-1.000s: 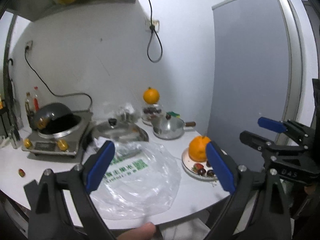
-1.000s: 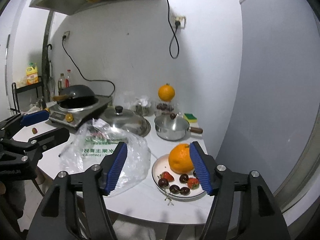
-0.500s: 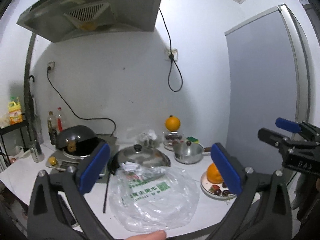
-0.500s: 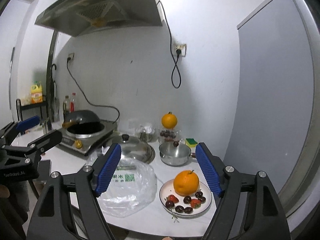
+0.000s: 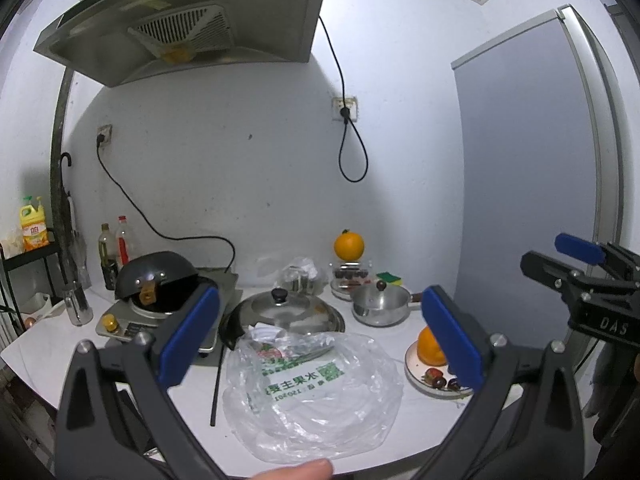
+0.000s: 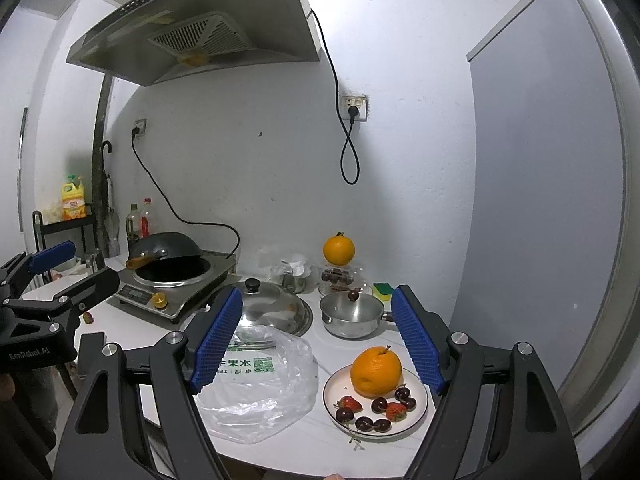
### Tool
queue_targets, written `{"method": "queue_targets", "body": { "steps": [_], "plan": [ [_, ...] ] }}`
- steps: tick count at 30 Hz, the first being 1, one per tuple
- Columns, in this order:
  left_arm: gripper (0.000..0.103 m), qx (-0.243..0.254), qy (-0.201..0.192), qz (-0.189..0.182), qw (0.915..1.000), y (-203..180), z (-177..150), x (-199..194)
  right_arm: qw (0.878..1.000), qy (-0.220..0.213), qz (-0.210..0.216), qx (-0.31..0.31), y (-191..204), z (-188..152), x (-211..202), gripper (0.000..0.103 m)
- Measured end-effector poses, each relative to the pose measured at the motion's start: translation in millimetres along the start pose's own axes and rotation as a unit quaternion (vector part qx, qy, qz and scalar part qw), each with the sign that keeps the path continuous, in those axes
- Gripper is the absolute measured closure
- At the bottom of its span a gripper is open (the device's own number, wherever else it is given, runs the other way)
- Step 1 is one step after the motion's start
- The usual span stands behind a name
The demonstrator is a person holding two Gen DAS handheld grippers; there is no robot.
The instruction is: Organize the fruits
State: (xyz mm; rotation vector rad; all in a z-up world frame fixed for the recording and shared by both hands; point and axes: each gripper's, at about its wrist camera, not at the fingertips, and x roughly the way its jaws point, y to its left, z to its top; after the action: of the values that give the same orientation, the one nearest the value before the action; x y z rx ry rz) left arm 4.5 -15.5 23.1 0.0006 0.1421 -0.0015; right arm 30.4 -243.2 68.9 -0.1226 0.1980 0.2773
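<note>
A white plate at the counter's front right holds an orange, strawberries and several cherries; it also shows in the left wrist view. A second orange sits on a glass container at the back. A clear plastic bag with green print lies at the front middle. My left gripper is open and empty, held back from the counter above the bag. My right gripper is open and empty, in front of the plate.
A wok sits on an induction cooker at the left. A steel lid, a small steel pot and a sponge stand behind the bag. Bottles and a range hood are at the back.
Both grippers have pulled back and up from the counter, so the whole worktop and hood now show. Both stay open and empty.
</note>
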Motion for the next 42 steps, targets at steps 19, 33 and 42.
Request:
{"method": "queue_targets", "body": {
  "steps": [19,33,42],
  "plan": [
    [0.001,0.001,-0.002,-0.012,0.9999,-9,-1,0,1.000,0.003,-0.002,0.003,-3,-3,-1,0.023],
    [0.001,-0.001,0.001,-0.014,0.9999,-10,-2,-1,1.000,0.006,-0.003,0.003,-2,-4,-2,0.023],
    [0.001,-0.002,0.001,-0.014,0.9999,-12,-3,0,1.000,0.006,-0.003,0.003,-1,-4,-2,0.023]
  ]
}}
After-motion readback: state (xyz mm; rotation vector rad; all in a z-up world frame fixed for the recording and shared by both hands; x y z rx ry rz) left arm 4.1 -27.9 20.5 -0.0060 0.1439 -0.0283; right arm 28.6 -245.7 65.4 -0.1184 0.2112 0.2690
